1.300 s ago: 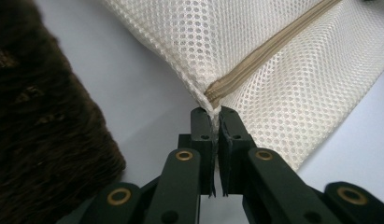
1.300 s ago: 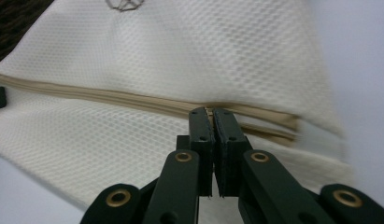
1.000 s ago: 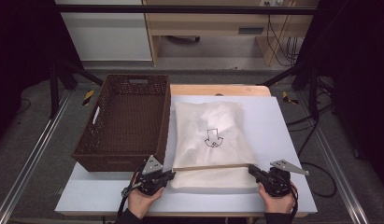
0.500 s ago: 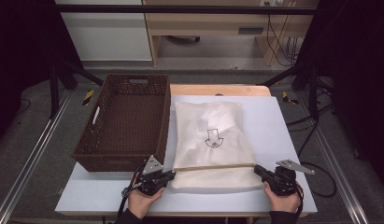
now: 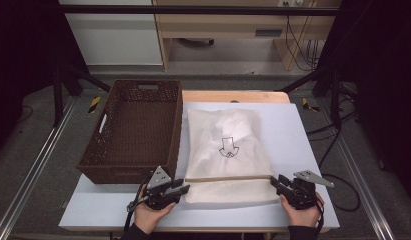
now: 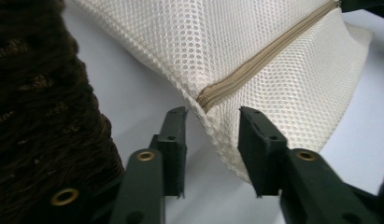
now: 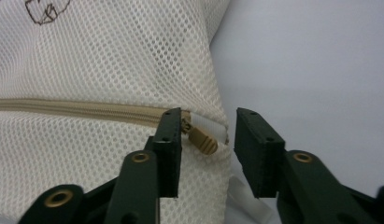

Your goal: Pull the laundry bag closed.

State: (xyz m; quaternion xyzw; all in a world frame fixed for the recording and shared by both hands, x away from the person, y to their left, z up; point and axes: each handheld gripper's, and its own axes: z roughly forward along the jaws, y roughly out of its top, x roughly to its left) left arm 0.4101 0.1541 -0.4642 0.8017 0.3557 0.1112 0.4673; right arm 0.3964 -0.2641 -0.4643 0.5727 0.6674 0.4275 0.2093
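mesh bag zipped shut, both grips letting go

the mesh laundry bag [image 5: 228, 155] is lying flat on the white surface [image 5: 303, 135], just right of the brown woven basket [image 5: 130, 132] and touching or nearly touching its side wall. the tan zipper [image 5: 228, 177] is running straight across the bag's near end, and in the right gripper view the zipper pull [image 7: 202, 140] is sitting at the far right end of the track w/ the teeth looking closed, so the zipping part seems done.

left gripper [image 5: 180, 187] is resting at the zipper's left end; its jaws have just been opening and are now standing apart, w/ the bag's corner [image 6: 206, 100] lying between them but no pad pressing on it. right gripper [image 5: 275, 182] is at the zipper's right end, jaws likewise just been opening, the pull sitting by the inner jaw but not being pinched as far as i can tell.

what's left, prob: bag isn't in the basket yet, basket is looking empty inside. so i'm judging the closing as finished and the moving of the bag, if that's the aim, as not begun. both hands are needing a fresh grip on the fabric before any lift.
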